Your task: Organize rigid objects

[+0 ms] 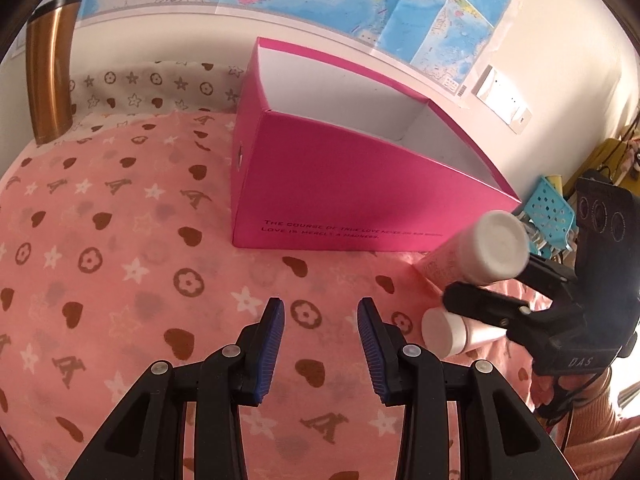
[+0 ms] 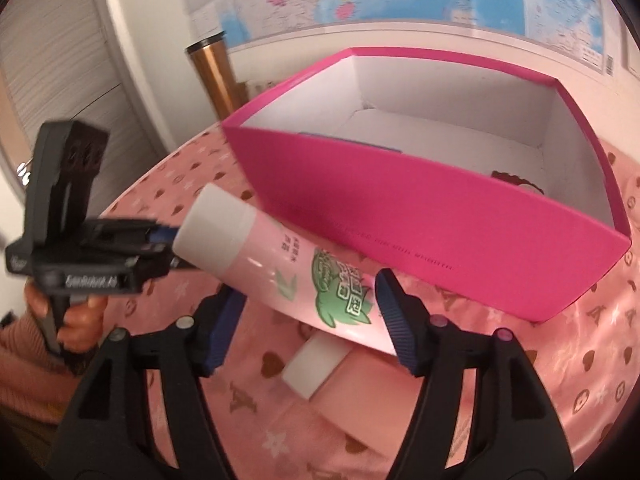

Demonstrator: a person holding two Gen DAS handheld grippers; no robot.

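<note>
My right tool (image 2: pixel 312 320) straddles the pink white-capped tube (image 2: pixel 280 268), unclenched; left tool (image 1: pixel 320 344) released, empty; magenta cardboard box (image 2: pixel 440 248) nearly bare; smaller pink tube (image 2: pixel 320 364) unpacked.

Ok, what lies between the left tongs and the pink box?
Only bare patterned cloth: in the left wrist view, nothing sits between the left tongs and the pink box.
</note>
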